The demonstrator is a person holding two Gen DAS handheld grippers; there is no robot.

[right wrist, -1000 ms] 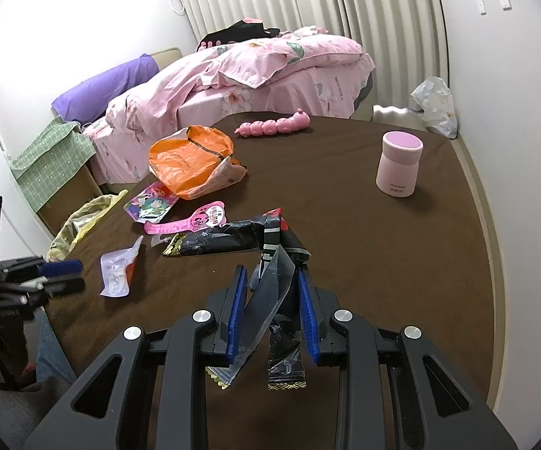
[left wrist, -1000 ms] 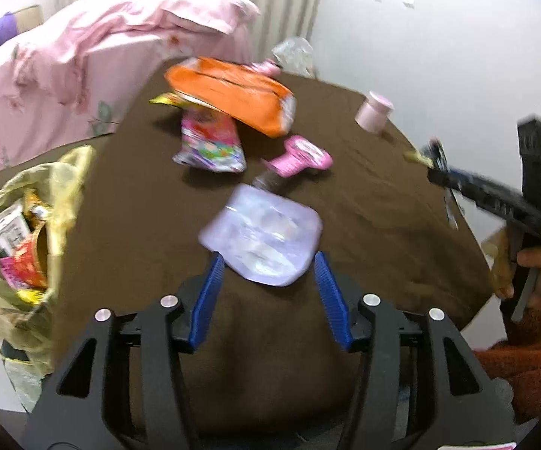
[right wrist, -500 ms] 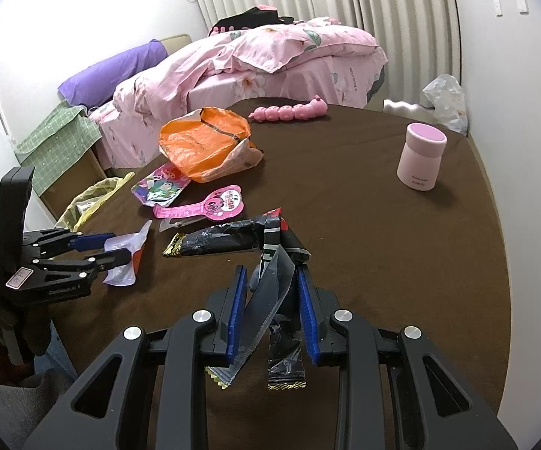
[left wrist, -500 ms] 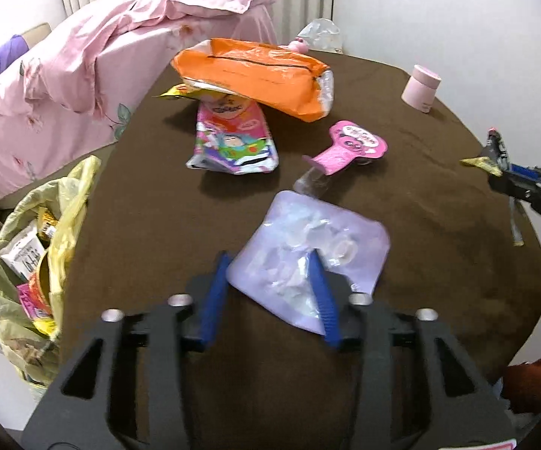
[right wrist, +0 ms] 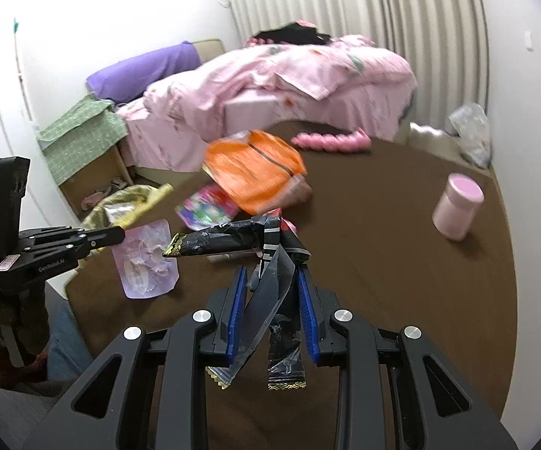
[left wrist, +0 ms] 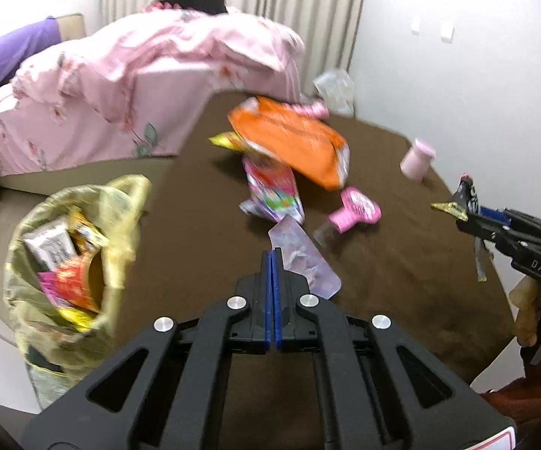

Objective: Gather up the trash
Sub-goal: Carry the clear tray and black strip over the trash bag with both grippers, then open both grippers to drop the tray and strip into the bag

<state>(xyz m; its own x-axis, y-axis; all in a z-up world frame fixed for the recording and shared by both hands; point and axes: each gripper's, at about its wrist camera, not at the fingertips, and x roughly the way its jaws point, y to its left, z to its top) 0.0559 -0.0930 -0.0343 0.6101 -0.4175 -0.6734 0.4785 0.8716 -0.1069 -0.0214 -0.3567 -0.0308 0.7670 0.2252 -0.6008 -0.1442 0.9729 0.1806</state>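
Left gripper (left wrist: 272, 258): your jaws are pressed together on a corner of the pale pouch (left wrist: 302, 258); the right wrist view shows the pouch (right wrist: 146, 258) hanging from the tips at the table's near left edge.
Right gripper (right wrist: 272, 300): your jaws stand narrow, clamped on a bundle of black wrappers (right wrist: 266, 262); one strip sticks out to the left, and two ends hang down behind the pads.
Table (left wrist: 401, 262): brown cloth, with a rounded edge along the right and near sides.
Trash bag (left wrist: 71, 258): yellow, open-mouthed, just off the table's left edge and below it, already holding packets.
Orange bag (left wrist: 292, 142): at the far left of the table, close to the edge by the bed (left wrist: 120, 86).
Colourful packet (left wrist: 274, 191): just in front of the orange bag, partly under it.
Pink tag (left wrist: 354, 212): near the table's middle, right of the packet.
Pink jar (right wrist: 457, 204): upright near the right edge, well apart from the trash.
Open room: bare cloth across the near half and the right side of the table; bare cloth also lies between the pouch and the left edge by the trash bag.
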